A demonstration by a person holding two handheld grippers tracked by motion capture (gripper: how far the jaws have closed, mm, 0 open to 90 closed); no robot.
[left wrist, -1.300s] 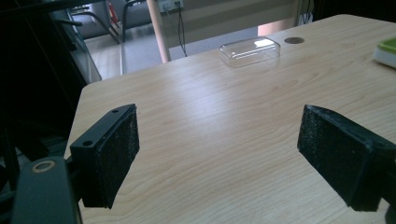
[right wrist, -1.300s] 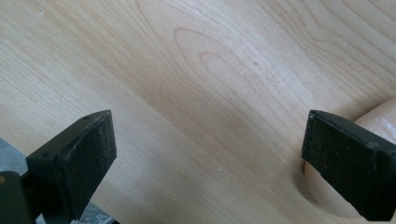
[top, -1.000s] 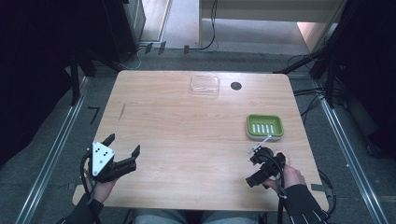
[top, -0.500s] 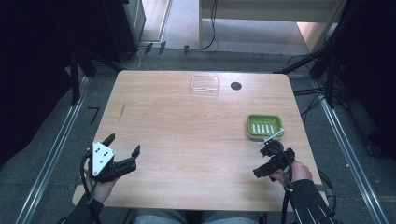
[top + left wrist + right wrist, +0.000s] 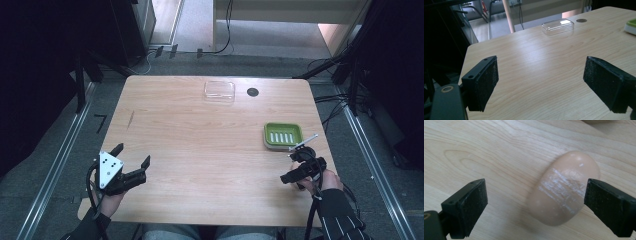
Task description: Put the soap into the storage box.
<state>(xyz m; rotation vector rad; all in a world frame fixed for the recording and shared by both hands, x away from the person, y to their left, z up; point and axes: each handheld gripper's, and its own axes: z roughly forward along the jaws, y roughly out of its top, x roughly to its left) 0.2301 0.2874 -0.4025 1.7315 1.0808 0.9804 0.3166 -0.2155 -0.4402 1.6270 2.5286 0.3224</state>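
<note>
Left gripper (image 5: 134,169): near the bench's (image 5: 200,150) front left corner, jaws spread wide, nothing between them; well apart from the work.
Clear lid (image 5: 219,90): at the bench's far edge, near the middle.
Green soap dish (image 5: 283,135): near the bench's right edge, just beyond the right hand.
Soap bar (image 5: 564,187): pale oval, lying flat on the bench near the right edge, on the front side of the dish.
Long axis: slanted across the right gripper view, lower left to upper right.
Right gripper (image 5: 535,206): jaws released and just easing inward, the bar between them, off-centre toward the right pad, no pad pressing yet.
Nearer hand: the right, by far.
</note>
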